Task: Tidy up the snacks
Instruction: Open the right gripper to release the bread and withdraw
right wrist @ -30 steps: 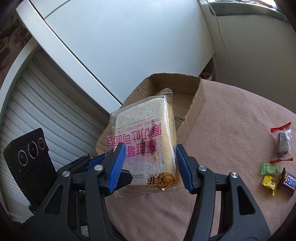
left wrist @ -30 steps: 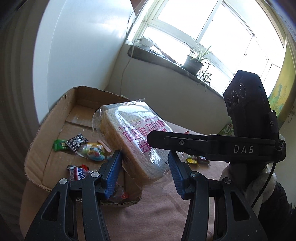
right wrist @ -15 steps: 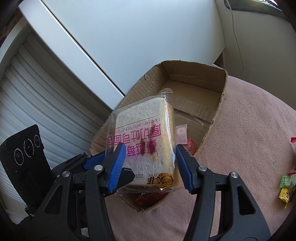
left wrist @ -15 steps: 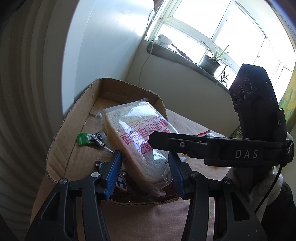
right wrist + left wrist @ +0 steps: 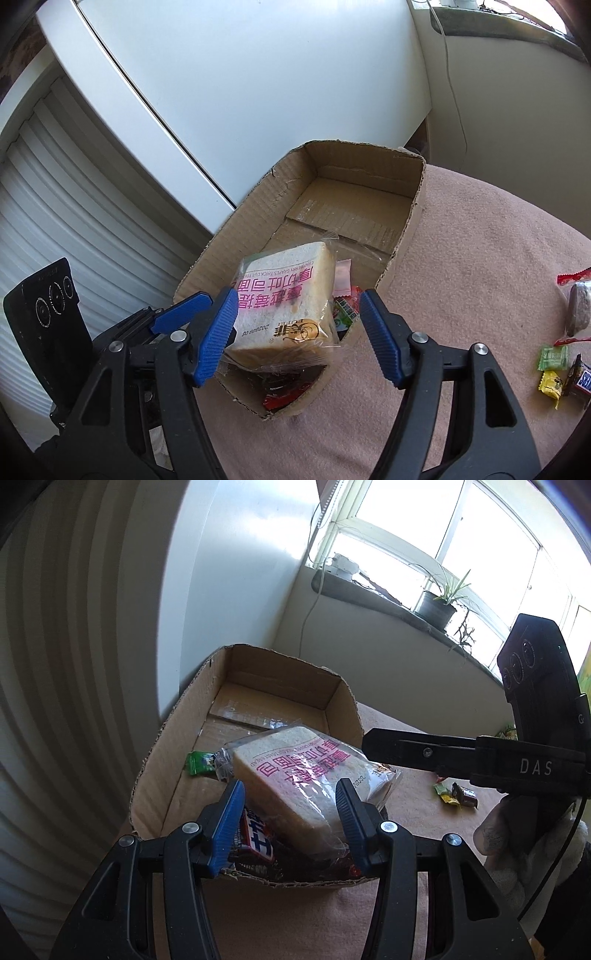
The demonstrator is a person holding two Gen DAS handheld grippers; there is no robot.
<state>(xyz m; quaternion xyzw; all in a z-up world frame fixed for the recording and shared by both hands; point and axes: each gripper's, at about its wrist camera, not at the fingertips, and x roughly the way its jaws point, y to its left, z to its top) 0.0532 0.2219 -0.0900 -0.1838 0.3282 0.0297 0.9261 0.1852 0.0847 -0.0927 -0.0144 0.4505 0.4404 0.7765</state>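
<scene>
A bread packet (image 5: 295,775) in clear wrap with pink print hangs tilted over the near corner of the open cardboard box (image 5: 173,731). My left gripper (image 5: 290,784) is shut on it, a blue pad on each side. In the right wrist view the bread packet (image 5: 288,295) sits between the jaws of my right gripper (image 5: 297,306), which are opening; the right pad stands well off the wrap. One blue finger (image 5: 181,314) of the left gripper shows behind. The right gripper's black body (image 5: 461,757) crosses the left wrist view.
The box (image 5: 258,206) holds a green candy (image 5: 199,762), a dark bar (image 5: 258,838) and red wrappers (image 5: 284,398). Loose candies (image 5: 554,358) and a wrapped cake (image 5: 578,306) lie on the pink cloth (image 5: 480,258). A gloved hand (image 5: 509,842) holds the right gripper.
The bread came over the box's near corner and sank closer to the snacks inside. The right jaws have spread away from the packet; the left jaws kept their grip.
</scene>
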